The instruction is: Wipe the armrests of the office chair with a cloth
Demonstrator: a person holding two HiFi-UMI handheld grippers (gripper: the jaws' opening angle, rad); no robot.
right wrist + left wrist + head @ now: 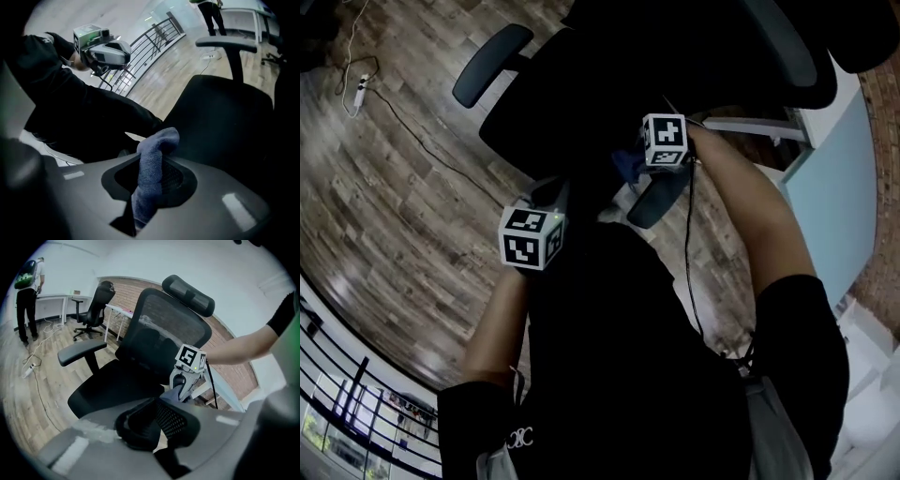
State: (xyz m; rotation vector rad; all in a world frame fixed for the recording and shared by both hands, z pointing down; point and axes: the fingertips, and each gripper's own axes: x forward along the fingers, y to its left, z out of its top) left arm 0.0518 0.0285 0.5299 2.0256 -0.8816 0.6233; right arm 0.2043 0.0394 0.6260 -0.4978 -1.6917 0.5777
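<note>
The cloth is pinched tight by the right gripper and is held just beside the near armrest, the left gripper is closed on nothing, and the far armrest, well apart, seems yet to be wiped.

Grey-brown wood-plank floor takes up the whole left side of the head view, its boards catching a soft sheen. A white power strip lies on it near the top corner. Down at the lower left, a dark metal railing curves along the floor's edge. To the right there's a pale blue desk.

Over to the left gripper view: a red brick wall runs under a plain white ceiling. A white desk stands at the far side, with a second black office chair beside it. A person stands at its left end. The light is bright and even.
</note>
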